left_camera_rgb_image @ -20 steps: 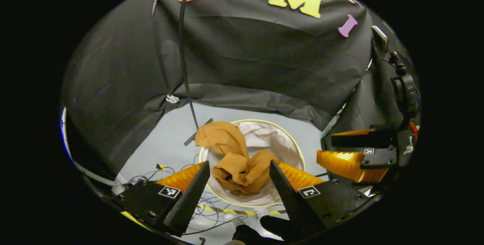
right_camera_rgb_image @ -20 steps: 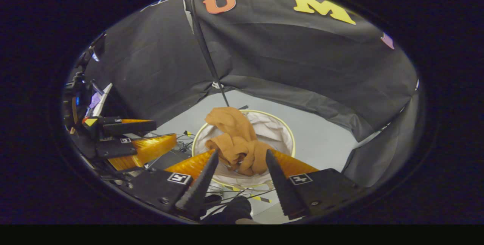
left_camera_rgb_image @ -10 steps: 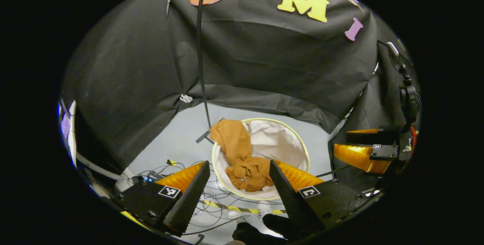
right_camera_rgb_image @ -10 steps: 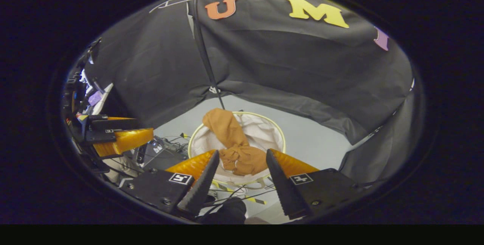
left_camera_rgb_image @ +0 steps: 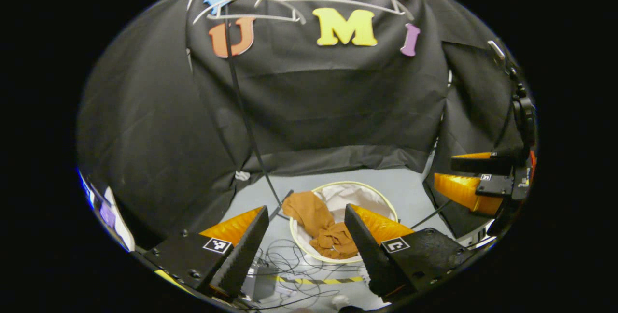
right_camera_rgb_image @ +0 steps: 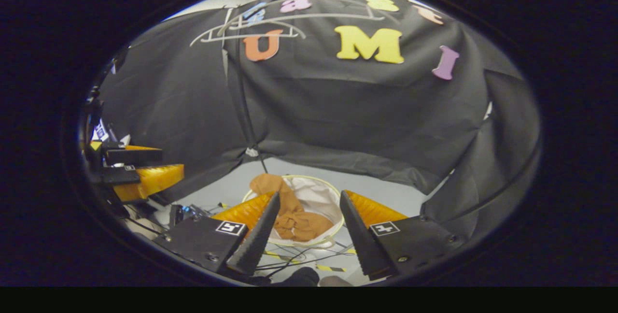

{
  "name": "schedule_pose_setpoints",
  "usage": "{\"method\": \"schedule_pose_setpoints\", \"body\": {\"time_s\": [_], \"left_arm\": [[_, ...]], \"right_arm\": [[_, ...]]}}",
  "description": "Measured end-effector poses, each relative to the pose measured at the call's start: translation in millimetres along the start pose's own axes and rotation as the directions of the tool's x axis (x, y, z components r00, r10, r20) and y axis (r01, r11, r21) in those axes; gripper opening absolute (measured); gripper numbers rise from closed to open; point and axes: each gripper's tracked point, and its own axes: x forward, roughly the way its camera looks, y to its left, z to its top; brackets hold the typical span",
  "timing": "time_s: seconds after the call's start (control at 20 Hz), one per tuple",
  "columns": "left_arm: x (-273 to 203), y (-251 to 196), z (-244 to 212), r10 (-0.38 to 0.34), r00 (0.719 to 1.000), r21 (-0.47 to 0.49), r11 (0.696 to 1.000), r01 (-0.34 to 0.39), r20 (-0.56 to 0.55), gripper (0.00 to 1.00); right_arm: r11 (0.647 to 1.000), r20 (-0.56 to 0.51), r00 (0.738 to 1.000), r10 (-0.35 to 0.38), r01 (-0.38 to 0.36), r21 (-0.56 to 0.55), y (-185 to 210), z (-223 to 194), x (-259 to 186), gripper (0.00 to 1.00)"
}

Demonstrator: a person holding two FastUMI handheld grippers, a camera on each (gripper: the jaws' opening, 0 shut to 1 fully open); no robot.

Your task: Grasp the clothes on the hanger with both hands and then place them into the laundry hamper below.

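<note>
The brown garment [left_camera_rgb_image: 316, 223] lies crumpled inside the round white laundry hamper [left_camera_rgb_image: 359, 192] on the floor, one end draped over its left rim. My left gripper [left_camera_rgb_image: 305, 209] hangs well above it, open and holding nothing. In the right gripper view the same garment [right_camera_rgb_image: 289, 214] rests in the hamper [right_camera_rgb_image: 316, 192], far below my right gripper [right_camera_rgb_image: 309, 197], which is open and bare too. Each gripper appears off to the side in the other's view: the right gripper [left_camera_rgb_image: 446, 173] and the left gripper [right_camera_rgb_image: 171, 161]. White wire hangers [left_camera_rgb_image: 285, 1] hang bare near the top.
A thin black pole [left_camera_rgb_image: 246, 124] slants from the hangers down to the floor just left of the hamper. Loose cables [left_camera_rgb_image: 289, 264] and a strip of yellow-black tape [left_camera_rgb_image: 318, 281] lie on the grey floor in front of it.
Both grippers have risen and tilted upward, so the hamper looks smaller and lower and the hangers have come into sight. The garment stays in the hamper.
</note>
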Motion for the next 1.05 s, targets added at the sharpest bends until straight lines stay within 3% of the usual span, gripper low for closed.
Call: {"method": "schedule_pose_setpoints", "body": {"time_s": [0.15, 0.25, 0.35, 0.55, 0.6, 0.65, 0.85, 1.05], "left_arm": [[-37, 10, 37, -0.037, 0.993, 0.046, 0.998, 0.032, 0.116, 0.93], [-67, 18, 62, -0.047, 0.982, 0.055, 0.998, 0.037, 0.183, 0.98], [-95, 22, 89, -0.051, 0.965, 0.054, 0.998, 0.039, 0.256, 0.99], [-157, 18, 135, -0.06, 0.919, 0.031, 0.998, 0.053, 0.39, 1.0], [-171, 19, 147, -0.056, 0.906, 0.033, 0.998, 0.047, 0.419, 0.96], [-186, 18, 159, -0.052, 0.896, 0.031, 0.999, 0.042, 0.442, 0.98], [-230, 9, 188, -0.06, 0.856, 0.0, 0.998, 0.069, 0.514, 1.0], [-256, 10, 213, -0.062, 0.815, 0.002, 0.997, 0.074, 0.576, 1.0]], "right_arm": [[0.998, 0.102, 0.994, -0.046, 0.04, 0.055, 9, 30, -60, 0.8], [0.997, 0.174, 0.982, -0.071, 0.063, 0.055, 15, 55, -104, 0.93], [0.994, 0.247, 0.963, -0.109, 0.102, 0.042, 10, 79, -145, 1.0], [0.994, 0.378, 0.92, -0.103, 0.08, 0.075, 28, 128, -215, 1.0], [0.994, 0.403, 0.909, -0.107, 0.088, 0.065, 30, 136, -229, 1.0], [0.994, 0.431, 0.896, -0.107, 0.091, 0.058, 28, 137, -232, 0.96], [0.994, 0.502, 0.858, -0.107, 0.077, 0.08, 28, 167, -283, 0.99], [0.987, 0.538, 0.829, -0.151, 0.099, 0.125, 13, 159, -304, 1.0]]}}
